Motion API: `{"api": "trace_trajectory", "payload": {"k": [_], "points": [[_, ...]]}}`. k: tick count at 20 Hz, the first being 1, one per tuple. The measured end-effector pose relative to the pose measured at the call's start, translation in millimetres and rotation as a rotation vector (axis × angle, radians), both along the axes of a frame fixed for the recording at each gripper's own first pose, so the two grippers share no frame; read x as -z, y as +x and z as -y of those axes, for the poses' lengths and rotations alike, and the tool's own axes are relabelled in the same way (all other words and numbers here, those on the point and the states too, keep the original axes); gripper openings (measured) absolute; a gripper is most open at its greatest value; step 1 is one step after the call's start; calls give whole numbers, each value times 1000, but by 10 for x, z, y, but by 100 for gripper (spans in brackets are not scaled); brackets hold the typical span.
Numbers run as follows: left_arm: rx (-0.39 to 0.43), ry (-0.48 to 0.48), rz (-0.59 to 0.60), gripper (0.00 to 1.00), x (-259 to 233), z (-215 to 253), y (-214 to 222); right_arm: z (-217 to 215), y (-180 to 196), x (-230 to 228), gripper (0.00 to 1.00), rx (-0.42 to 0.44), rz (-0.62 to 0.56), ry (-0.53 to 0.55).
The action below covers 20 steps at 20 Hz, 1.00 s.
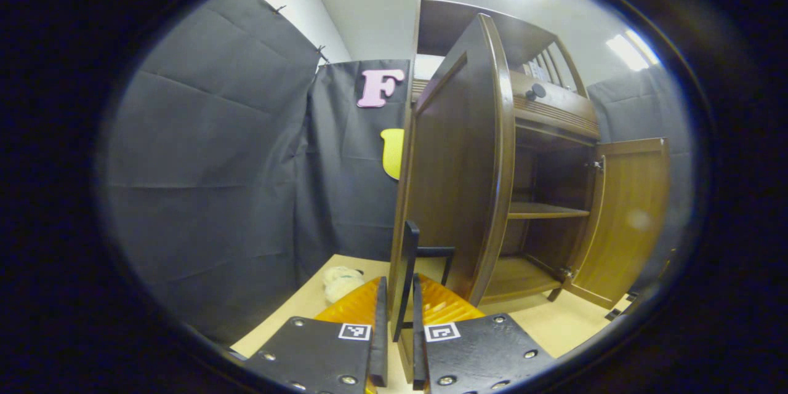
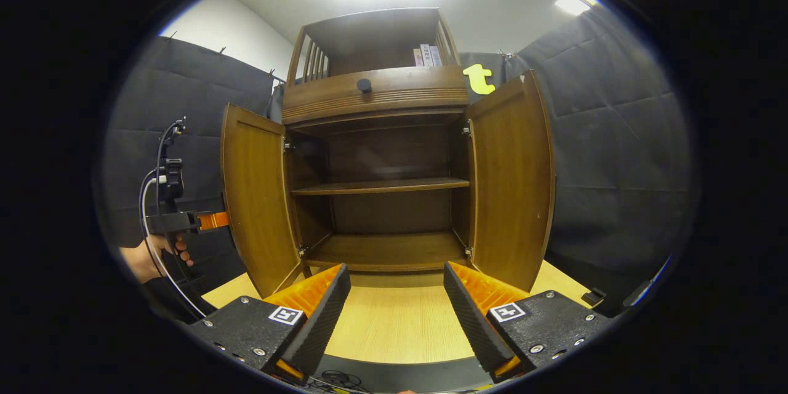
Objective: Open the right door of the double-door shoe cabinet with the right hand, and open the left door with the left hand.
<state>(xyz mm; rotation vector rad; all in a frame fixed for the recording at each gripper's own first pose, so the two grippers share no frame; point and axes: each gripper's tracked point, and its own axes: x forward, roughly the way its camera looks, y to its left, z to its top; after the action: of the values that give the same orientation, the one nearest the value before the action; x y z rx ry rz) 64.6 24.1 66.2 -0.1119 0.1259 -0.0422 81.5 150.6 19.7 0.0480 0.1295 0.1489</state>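
Observation:
The brown shoe cabinet [image 2: 375, 95] stands ahead with both doors swung open. Its left door [image 2: 252, 197] shows edge-on in the left gripper view [image 1: 455, 166], and its right door [image 2: 511, 184] hangs wide, also seen as the far door [image 1: 622, 215]. My left gripper [image 1: 399, 286] is shut on the left door's black bar handle [image 1: 406, 258]. A hand [image 2: 148, 258] holds that left gripper [image 2: 184, 221] against the door's outer side. My right gripper [image 2: 394, 308] is open in front of the cabinet's bottom shelf [image 2: 381, 249], holding nothing.
A drawer with a dark knob [image 2: 364, 85] sits above the doors, and books [image 2: 426, 55] stand on the top shelf. A white soft object [image 1: 341, 280] lies on the wooden floor [image 2: 394, 326] left of the cabinet. Black cloth walls close in on both sides.

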Motion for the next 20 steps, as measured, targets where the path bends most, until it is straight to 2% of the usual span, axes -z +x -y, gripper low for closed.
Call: {"api": "trace_trajectory", "payload": {"k": [4, 8, 10, 14, 17, 19, 20], "points": [[-34, 17, 7, 12, 22, -88, 12, -149, -7, -12, 94, -13, 8, -6], [-82, 84, 35, 14, 14, -302, 46, -201, -12, -35, 94, -9, 14, -2], [-72, 81, 48, 16, -16, -270, 42, -202, -7, -66, 92, 1, 18, -3], [-48, 100, 78, 19, -49, -266, 17, -145, -21, -170, 94, 45, 44, -3], [-27, 78, 87, 21, -78, -199, 11, -20, -48, -243, 94, 74, 73, -5], [-13, 51, 93, 21, -95, -111, -15, 104, -83, -289, 94, 85, 84, 9], [-11, 45, 98, 17, -107, -90, -35, 177, -92, -307, 92, 94, 87, 13]]}}
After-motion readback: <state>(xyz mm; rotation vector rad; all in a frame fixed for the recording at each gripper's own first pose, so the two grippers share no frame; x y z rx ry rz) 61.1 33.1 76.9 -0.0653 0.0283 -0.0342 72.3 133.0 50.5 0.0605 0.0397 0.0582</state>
